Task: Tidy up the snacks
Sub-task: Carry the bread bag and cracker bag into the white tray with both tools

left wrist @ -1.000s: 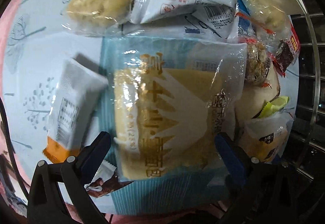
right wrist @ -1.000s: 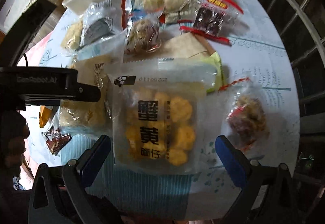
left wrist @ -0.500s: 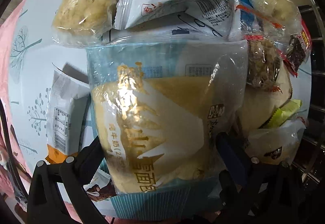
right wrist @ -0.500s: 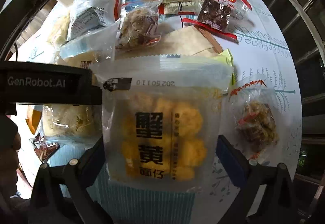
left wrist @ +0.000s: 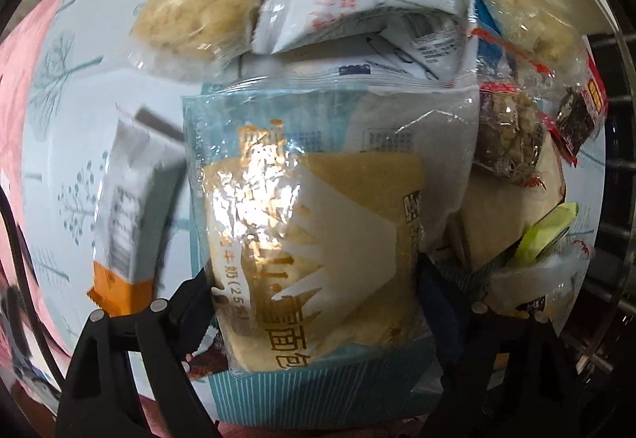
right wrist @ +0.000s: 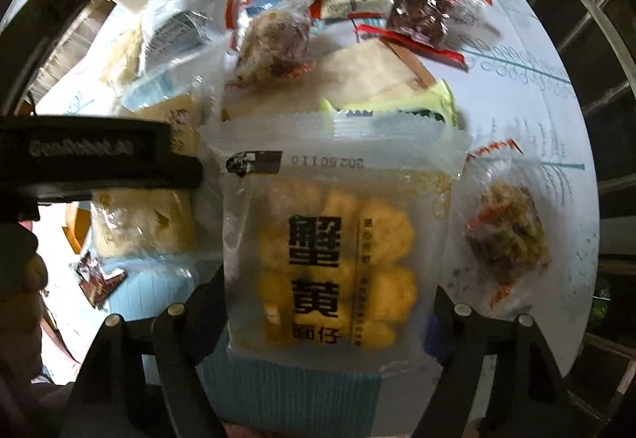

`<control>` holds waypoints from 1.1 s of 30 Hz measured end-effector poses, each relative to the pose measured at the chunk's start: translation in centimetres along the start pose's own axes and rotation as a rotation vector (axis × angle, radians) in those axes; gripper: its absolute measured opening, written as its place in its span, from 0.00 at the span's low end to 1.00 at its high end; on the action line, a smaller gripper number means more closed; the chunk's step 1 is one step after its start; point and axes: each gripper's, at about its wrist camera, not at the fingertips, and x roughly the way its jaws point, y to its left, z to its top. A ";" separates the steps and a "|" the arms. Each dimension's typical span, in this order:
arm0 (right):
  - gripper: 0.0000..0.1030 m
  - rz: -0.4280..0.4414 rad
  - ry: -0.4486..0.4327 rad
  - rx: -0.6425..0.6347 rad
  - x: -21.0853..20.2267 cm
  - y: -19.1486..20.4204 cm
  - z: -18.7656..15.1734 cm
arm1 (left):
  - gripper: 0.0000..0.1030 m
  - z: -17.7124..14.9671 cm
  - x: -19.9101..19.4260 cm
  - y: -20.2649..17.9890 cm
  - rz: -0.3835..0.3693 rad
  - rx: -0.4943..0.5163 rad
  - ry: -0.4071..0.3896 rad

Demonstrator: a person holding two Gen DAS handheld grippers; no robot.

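Jaws of the left gripper [left wrist: 314, 299] are closed against both sides of the bread packet [left wrist: 318, 231], which sits at the left of the snack pile on the worktop [left wrist: 79, 128]. Jaws of the right gripper [right wrist: 330, 322] press on either side of the yellow pastry packet [right wrist: 338, 255], which is just beside the bread packet, at the pile's near edge.

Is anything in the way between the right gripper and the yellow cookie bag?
Nothing visible is. The yellow cookie bag already sits right between the right gripper fingers, which are closing in on its two sides.
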 end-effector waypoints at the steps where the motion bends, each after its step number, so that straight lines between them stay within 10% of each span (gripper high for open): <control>1: 0.76 0.004 0.007 0.009 -0.2 -0.2 -0.2 | 0.86 -0.2 0.0 0.1 0.002 -0.011 0.003; 22: 0.76 0.086 -0.153 0.042 -10.2 -4.3 0.2 | 0.86 -6.1 -10.6 1.2 -0.013 -0.019 -0.149; 33: 0.76 0.203 -0.287 0.031 -18.5 -3.0 5.3 | 0.87 -3.2 -21.5 3.3 -0.044 0.040 -0.249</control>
